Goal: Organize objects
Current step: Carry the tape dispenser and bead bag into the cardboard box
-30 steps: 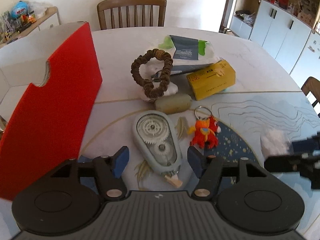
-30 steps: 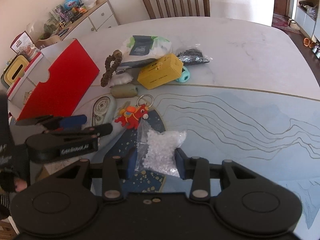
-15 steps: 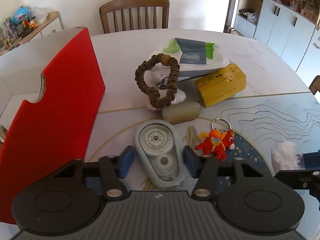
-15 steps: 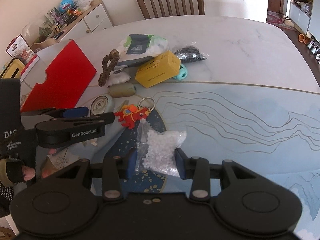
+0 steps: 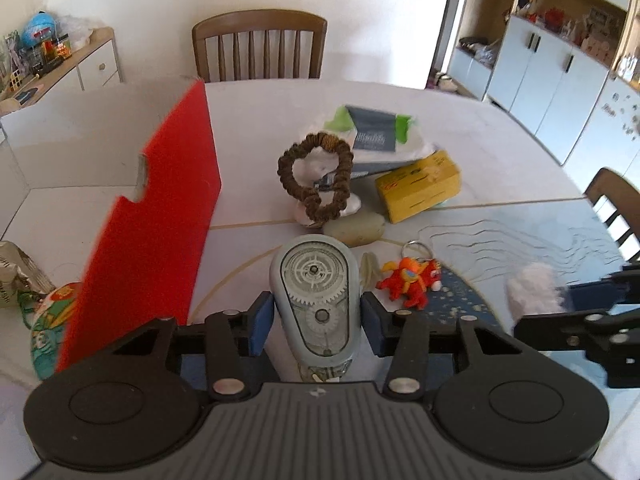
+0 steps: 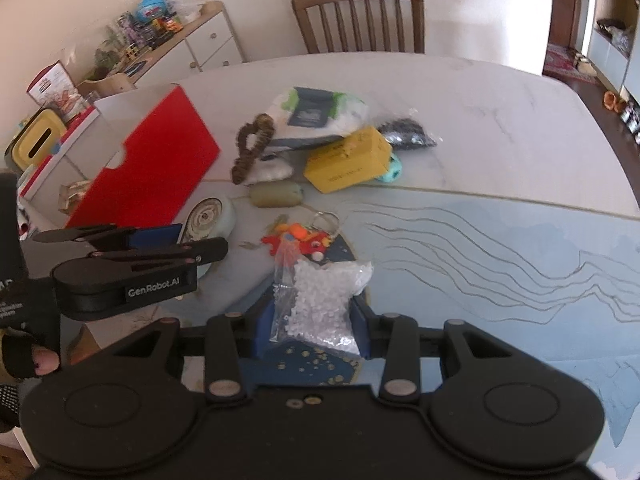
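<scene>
Tabletop (image 6: 500, 128) clutter mostly unsorted; left hand-held gripper (image 5: 316, 320) just closed around the gear case (image 5: 314, 300), right hand-held gripper (image 6: 312, 328) clamps the bead bag (image 6: 320, 304).

Home dining room, likely: marble table (image 6: 480, 120), wooden chair (image 6: 358, 16), toy-cluttered sideboard (image 6: 192, 40), white cupboards (image 5: 560, 80).

Right gripper (image 6: 312, 326) clamping bead bag (image 6: 320, 304), red box (image 6: 144, 172) left
</scene>
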A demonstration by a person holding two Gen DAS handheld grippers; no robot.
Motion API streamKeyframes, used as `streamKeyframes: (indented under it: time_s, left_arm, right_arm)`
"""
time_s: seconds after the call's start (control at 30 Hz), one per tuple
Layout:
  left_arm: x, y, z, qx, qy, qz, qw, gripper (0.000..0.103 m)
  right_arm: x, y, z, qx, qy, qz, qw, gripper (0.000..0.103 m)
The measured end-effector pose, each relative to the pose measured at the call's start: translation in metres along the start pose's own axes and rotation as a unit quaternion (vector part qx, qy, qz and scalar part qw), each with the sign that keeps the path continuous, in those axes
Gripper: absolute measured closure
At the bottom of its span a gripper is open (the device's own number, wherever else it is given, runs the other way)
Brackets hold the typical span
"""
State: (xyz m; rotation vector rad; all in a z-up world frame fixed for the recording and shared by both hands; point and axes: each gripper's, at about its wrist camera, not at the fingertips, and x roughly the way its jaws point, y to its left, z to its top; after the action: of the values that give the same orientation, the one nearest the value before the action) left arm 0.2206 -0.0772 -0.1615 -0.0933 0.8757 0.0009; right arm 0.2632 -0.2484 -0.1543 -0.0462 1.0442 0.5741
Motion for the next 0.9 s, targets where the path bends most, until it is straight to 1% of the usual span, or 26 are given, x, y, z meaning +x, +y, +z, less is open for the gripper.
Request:
streamKeyframes:
  time_s: [0.2, 0.43, 0.57, 0.7, 0.9]
  left_arm:
    - [-0.043, 0.012, 0.01, 0.003, -0.019, -0.028, 0.9994, 0.057]
    - [-0.085, 0.044, 0.026, 0.006, -0.038, -0.041, 0.9984, 0.057]
    - [-0.101, 0.07, 0.035, 0.001, -0.044, -0.039, 0.9983, 0.057]
    - [-0.113, 0.101, 0.043, 0.0, -0.054, -0.028, 0.9982, 0.057]
    - [-0.114, 0.152, 0.055, -0.002, -0.057, -0.004, 0.9984, 0.057]
  right_arm:
    - [-0.02, 0.03, 0.015, -0.031, -0.021, 0.005, 0.999, 0.064]
    - [-0.033, 0.074, 0.039, -0.062, -0.045, 0.02, 0.997, 0.064]
    - [-0.028, 0.1, 0.05, -0.078, -0.052, 0.031, 0.995, 0.064]
    - [-0.017, 0.128, 0.062, -0.092, -0.053, 0.038, 0.994, 0.064]
    - [0.0, 0.173, 0.08, -0.124, -0.062, 0.043, 0.989, 0.064]
